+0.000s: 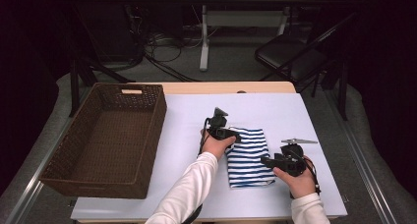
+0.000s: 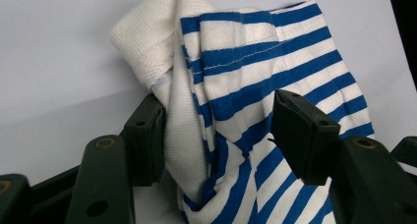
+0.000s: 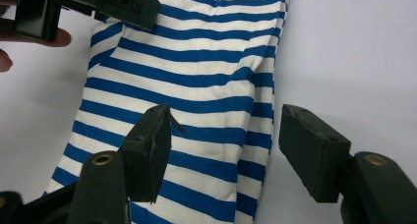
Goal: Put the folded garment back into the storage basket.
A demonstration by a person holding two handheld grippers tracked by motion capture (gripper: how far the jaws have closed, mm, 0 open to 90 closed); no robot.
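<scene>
a folded blue-and-white striped cloth lies on the white table, right of the centre and well apart from the brown wicker basket that stands at the table's left side. the left gripper sits at the cloth's upper left corner, its hand just beside the fabric. in the left gripper view its jaws stand apart on either side of a raised, bunched part of the cloth, where a plain white ribbed edge curls out beside the stripes; the left jaw touches the white fabric, the right jaw sits over the stripes, and the cloth is not pinched, so the gripper is released. the right gripper rests at the cloth's right edge, near its lower half. in the right gripper view its jaws are spread wide, one over the striped cloth, the other over bare table, and the cloth's folded right edge runs between them. it grasps nothing. the left gripper shows at the top left of that view.
</scene>
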